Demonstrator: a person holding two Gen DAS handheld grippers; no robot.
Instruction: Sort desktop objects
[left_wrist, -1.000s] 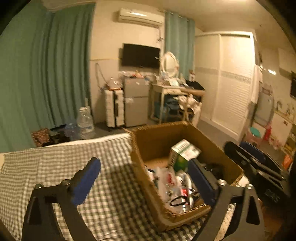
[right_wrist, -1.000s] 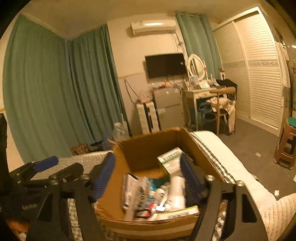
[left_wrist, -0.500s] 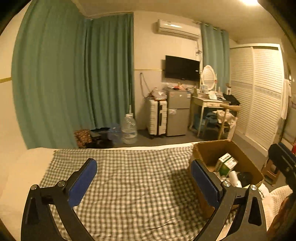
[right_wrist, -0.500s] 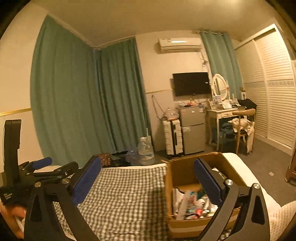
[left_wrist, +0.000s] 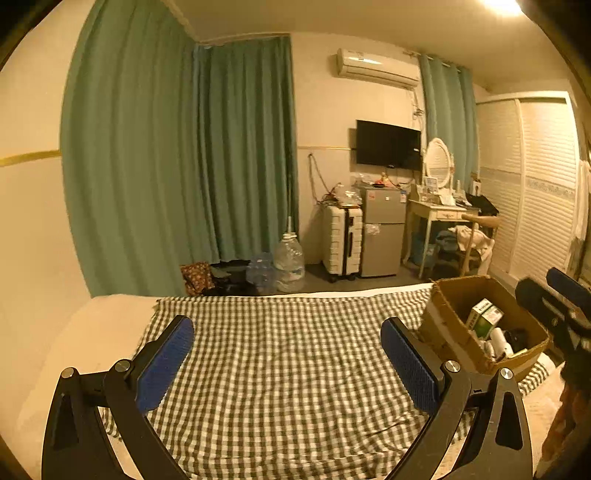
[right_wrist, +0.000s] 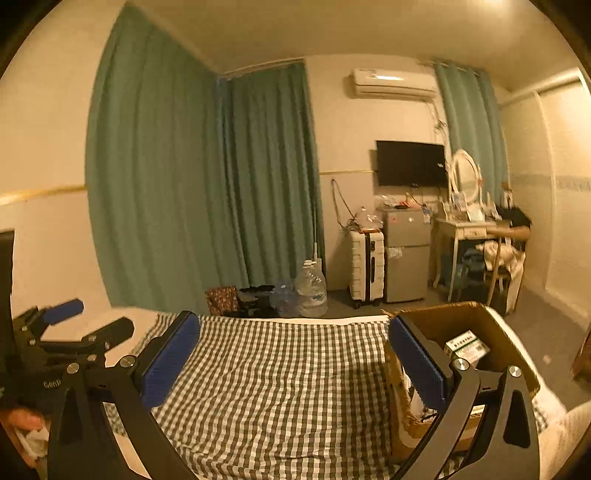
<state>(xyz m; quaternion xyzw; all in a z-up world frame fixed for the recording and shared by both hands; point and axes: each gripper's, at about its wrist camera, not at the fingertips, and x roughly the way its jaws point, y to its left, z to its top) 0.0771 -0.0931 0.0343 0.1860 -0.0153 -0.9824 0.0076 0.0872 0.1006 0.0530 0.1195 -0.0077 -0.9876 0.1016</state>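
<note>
Two handheld grippers hang over a bed covered with a green-and-white checked cloth (left_wrist: 280, 369). The left gripper (left_wrist: 287, 363) has its blue-padded fingers (left_wrist: 164, 363) spread wide and released, with nothing between them but bare cloth. The right gripper (right_wrist: 293, 363) is the same: fingers (right_wrist: 171, 362) fully apart, gripping nothing, checked cloth showing in the gap.

An open cardboard box (left_wrist: 443, 332) sits on the cloth just outside the right-hand finger of each gripper. In the left wrist view it lies beyond and to the right of that finger; in the right wrist view the finger overlaps the box's near left wall (right_wrist: 400, 387). Inside the box stands a green-and-white carton (left_wrist: 484, 317), with pale bottles or tubes beside it, too small to name exactly.

In the right wrist view the left gripper shows at the far left, outside the left finger, with part of a person's hand (right_wrist: 22, 428) beneath it. In the left wrist view the right gripper appears at the far right edge, beyond the box.

Past the bed, behind the fingers, are teal curtains (left_wrist: 177, 155), clear water jugs (left_wrist: 290, 262) on the floor, a white suitcase (left_wrist: 341, 238), a small grey fridge (left_wrist: 382, 230), a wall television (left_wrist: 388, 144) and a dressing table with an oval mirror (left_wrist: 437, 162).
</note>
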